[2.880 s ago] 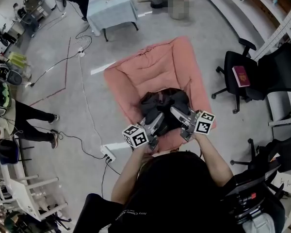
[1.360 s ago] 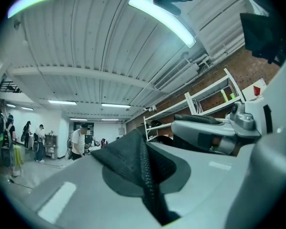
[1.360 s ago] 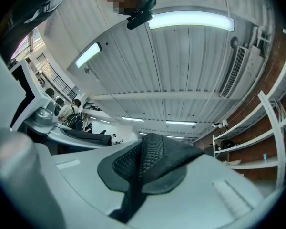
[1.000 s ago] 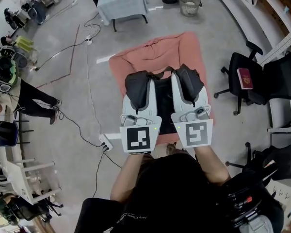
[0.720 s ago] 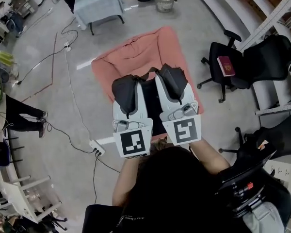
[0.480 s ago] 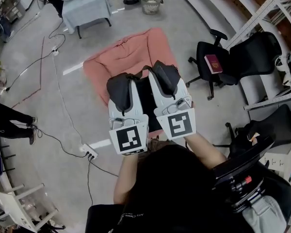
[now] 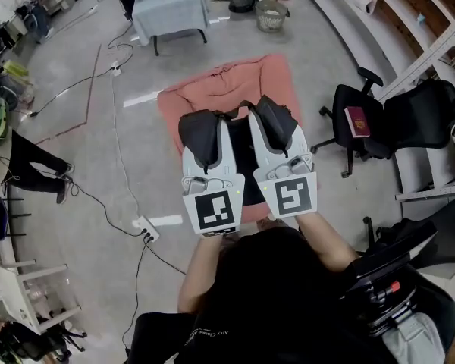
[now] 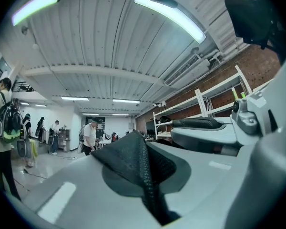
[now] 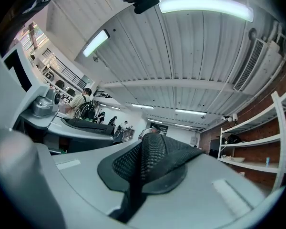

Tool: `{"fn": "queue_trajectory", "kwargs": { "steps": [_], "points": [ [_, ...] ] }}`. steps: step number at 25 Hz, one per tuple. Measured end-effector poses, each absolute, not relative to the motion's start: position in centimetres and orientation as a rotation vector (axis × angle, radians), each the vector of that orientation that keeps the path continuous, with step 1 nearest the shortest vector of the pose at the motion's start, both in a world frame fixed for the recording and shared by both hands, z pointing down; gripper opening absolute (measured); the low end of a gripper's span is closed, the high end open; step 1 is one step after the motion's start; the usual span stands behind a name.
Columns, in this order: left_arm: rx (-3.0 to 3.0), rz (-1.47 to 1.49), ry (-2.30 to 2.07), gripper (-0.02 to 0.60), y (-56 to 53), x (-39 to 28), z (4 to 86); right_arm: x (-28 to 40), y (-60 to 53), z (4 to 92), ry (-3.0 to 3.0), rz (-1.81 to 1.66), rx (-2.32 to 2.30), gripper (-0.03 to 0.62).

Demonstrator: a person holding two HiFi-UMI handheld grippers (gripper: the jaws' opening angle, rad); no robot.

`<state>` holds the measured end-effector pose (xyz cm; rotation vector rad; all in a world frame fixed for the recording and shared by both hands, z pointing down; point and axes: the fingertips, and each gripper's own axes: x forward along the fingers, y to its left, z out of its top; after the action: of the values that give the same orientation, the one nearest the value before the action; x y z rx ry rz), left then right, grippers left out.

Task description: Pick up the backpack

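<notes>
Backpack (image 7: 245, 161): black, hanging between the two tongs in front of the person, held up by its two shoulder straps, over a pink mat (image 7: 212, 97) that lies on the concrete floor (image 7: 98, 150). Left tongs (image 7: 206, 144): closed tight on the left strap (image 8: 133, 163); black mesh is pinched between the jaws and bulges out past the tips. Right tongs (image 7: 277, 131): likewise clamped on the right strap (image 9: 150, 168), with the mesh folded up over the jaw tips. Both tongs are side by side and roughly level, marker cubes toward the person, with the bag's body showing dark in the gap between them. Both gripper views look out across the room under ceiling lights, with shelving against a brick wall. To the right of the mat is a black office chair (image 7: 371, 127) with a red book (image 7: 358, 121) on its seat. Beyond the mat are a cloth-covered surface (image 7: 171, 10) and a wire basket (image 7: 271, 15). To the left, cables run to a power strip (image 7: 145, 228).
</notes>
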<state>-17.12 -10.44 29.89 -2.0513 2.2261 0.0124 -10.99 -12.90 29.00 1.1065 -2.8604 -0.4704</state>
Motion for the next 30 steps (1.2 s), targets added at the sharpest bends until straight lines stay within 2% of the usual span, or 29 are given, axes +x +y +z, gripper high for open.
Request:
{"fn": "queue_trajectory", "kwargs": {
  "steps": [12, 30],
  "points": [
    [-1.874, -0.038, 2.357, 0.015, -12.2, -19.1, 29.7, -13.1, -15.2, 28.4, -2.978, -0.489, 0.928, 0.027],
    [-1.891, -0.063, 2.3, 0.015, -15.8, -14.9, 29.2, -9.1, -18.4, 27.2, -3.015, -0.524, 0.967, 0.026]
  ]
}}
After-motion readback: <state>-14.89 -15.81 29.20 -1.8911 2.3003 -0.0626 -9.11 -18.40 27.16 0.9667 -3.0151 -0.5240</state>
